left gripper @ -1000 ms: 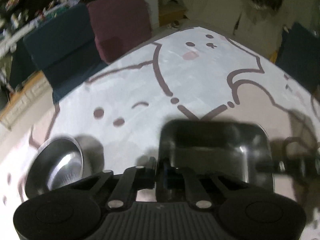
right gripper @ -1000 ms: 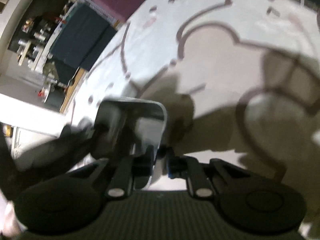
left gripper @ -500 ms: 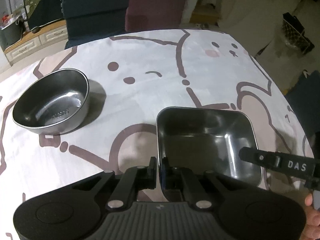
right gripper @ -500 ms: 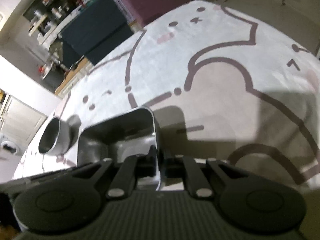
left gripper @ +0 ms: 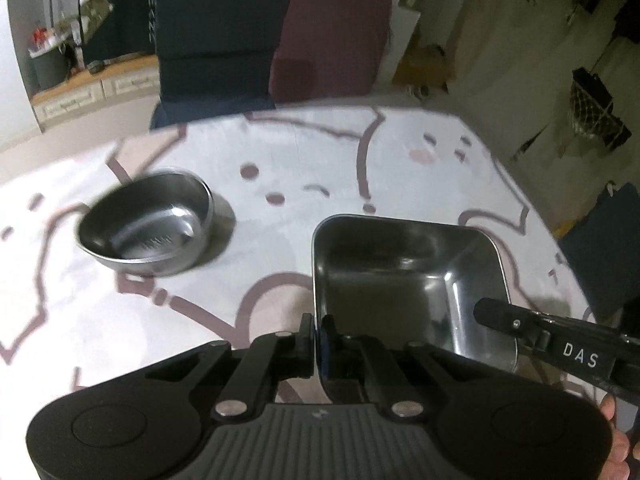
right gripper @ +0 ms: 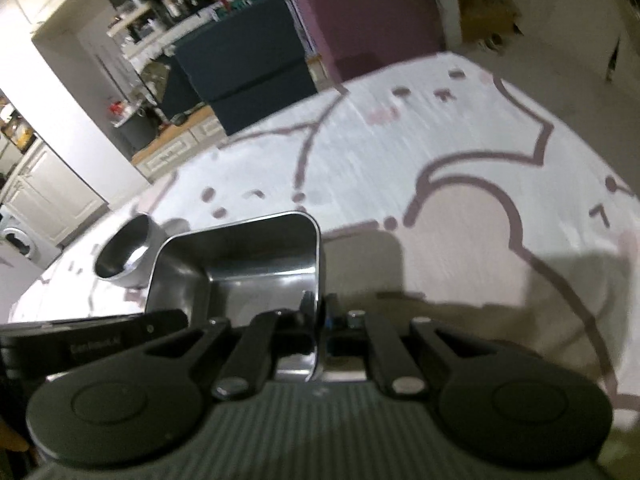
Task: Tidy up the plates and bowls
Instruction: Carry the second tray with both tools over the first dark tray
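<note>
A square steel tray (left gripper: 404, 276) is held above the table by both grippers. My left gripper (left gripper: 318, 330) is shut on its left rim. My right gripper (right gripper: 320, 312) is shut on the tray's right rim (right gripper: 316, 264); its arm shows at the right of the left wrist view (left gripper: 560, 340). A round steel bowl (left gripper: 148, 228) sits on the tablecloth to the left of the tray, apart from it. It also shows in the right wrist view (right gripper: 128, 254).
The table has a white cloth with brown cartoon outlines (left gripper: 340, 168). A dark blue chair (left gripper: 216, 44) and a maroon chair (left gripper: 332, 40) stand at the far edge. Cabinets and cluttered shelves (right gripper: 168, 8) lie beyond.
Both grippers, shut on the tray throughout, have swung round and tilted up. The bowl sits further from the left gripper and more of the room shows.
</note>
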`<action>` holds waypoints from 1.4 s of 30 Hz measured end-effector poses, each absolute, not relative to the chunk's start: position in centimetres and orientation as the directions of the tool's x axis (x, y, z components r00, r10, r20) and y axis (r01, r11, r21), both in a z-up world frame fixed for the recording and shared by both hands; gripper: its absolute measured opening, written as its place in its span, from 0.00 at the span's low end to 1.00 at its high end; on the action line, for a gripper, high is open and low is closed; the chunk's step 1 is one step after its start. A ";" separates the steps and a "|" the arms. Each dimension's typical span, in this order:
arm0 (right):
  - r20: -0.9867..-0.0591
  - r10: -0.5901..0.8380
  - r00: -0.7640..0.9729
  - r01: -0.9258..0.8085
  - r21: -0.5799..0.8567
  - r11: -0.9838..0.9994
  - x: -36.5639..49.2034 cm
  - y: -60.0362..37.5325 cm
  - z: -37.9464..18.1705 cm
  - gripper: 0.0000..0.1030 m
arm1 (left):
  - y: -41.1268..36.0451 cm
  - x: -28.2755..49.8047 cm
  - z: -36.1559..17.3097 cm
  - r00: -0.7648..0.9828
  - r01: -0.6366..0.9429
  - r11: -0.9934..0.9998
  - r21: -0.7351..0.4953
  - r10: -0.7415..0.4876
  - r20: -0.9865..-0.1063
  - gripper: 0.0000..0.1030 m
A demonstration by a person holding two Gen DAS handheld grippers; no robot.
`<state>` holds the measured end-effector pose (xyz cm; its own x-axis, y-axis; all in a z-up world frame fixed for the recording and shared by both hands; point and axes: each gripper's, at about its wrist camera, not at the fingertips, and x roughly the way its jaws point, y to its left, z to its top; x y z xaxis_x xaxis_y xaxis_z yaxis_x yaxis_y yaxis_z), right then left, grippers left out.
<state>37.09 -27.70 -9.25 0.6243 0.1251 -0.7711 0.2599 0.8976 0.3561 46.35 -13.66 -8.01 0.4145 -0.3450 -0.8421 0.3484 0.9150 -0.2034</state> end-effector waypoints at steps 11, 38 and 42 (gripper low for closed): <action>-0.670 0.194 0.717 0.120 0.393 0.912 32.2 -23.9 -1.8 0.06 | -7.8 38.9 0.0 0.542 0.293 0.945 -0.145 -0.289 -0.789 0.02; -0.664 0.471 0.581 -0.255 0.401 0.880 23.1 -4.9 0.7 0.08 | 12.6 22.8 1.6 0.612 -0.024 0.991 -0.134 -0.092 -0.786 0.03; -0.680 0.490 0.545 -0.286 0.398 0.871 22.6 -3.2 0.0 0.08 | 14.1 22.0 0.1 0.591 -0.048 0.988 -0.145 -0.089 -0.802 0.03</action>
